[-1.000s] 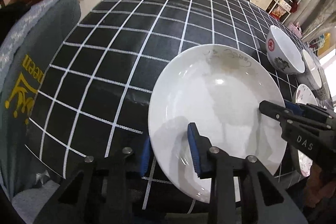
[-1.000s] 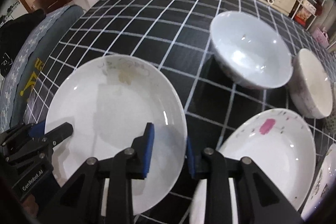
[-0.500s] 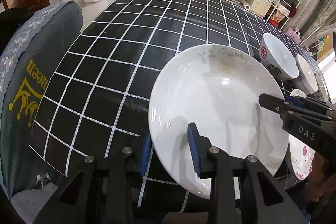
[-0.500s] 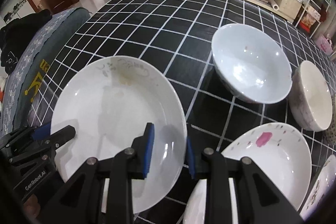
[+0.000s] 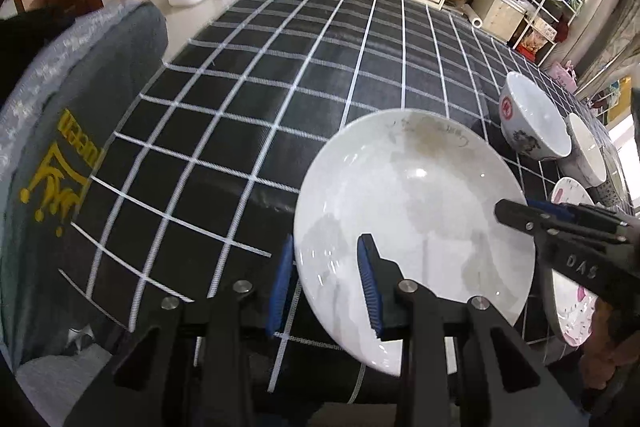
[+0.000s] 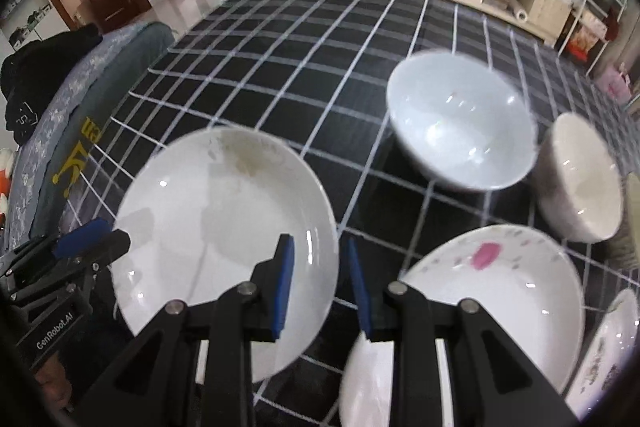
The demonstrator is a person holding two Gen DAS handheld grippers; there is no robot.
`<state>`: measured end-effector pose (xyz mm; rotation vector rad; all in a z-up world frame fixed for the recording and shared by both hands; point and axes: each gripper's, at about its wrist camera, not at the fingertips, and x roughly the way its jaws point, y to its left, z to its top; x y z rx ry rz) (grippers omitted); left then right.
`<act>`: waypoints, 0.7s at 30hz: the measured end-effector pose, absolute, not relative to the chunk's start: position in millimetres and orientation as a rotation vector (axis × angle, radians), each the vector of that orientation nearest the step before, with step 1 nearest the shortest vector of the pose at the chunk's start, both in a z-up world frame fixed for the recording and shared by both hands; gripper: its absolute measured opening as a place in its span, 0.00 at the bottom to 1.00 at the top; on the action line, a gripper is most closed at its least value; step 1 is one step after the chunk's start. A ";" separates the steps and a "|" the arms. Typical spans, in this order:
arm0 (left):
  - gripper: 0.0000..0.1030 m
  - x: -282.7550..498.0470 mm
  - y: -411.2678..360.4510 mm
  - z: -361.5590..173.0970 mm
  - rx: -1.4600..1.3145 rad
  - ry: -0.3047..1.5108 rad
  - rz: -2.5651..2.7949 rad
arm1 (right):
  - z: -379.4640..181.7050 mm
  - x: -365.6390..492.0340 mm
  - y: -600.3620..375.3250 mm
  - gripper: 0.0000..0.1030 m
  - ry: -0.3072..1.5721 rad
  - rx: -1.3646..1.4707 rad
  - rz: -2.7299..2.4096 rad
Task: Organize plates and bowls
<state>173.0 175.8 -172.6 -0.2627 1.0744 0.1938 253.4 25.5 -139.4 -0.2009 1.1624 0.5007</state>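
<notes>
Overhead, white plate [image 5: 412, 203] bare inside

cloth [image 5: 248, 131]: black with thin white lines that make squares
plate [image 5: 412, 211]: plain white and shiny, with a faint brown smudge near its far edge
pink plate [image 6: 492, 291]: white with a pink blotch and small grey specks
bowl [image 5: 532, 123]: white, with a red round mark and a dark grey picture on its outside
pale bowl [image 6: 580, 183]: creamy white inside, grey speckles outside
grippers: black, with blue pads [image 5: 370, 287]
cover [image 5: 52, 163]: grey with yellow letters and a yellow crown
</notes>
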 end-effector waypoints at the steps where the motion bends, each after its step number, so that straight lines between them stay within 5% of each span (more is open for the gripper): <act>1: 0.30 170.6 174.1 -167.2 -0.257 1.066 0.195 | -133.9 251.4 22.3 0.32 1.155 -0.195 0.501; 12: 0.30 150.8 130.7 -111.6 -0.226 0.995 0.139 | -89.6 221.1 -44.3 0.33 1.056 -0.143 0.389; 16: 0.30 144.4 103.7 -97.6 -0.214 0.977 0.101 | -76.7 214.1 -79.2 0.59 1.026 -0.129 0.300; 21: 0.30 145.5 62.9 -89.1 -0.178 0.973 0.055 | -73.3 210.0 -119.4 0.66 1.045 -0.129 0.280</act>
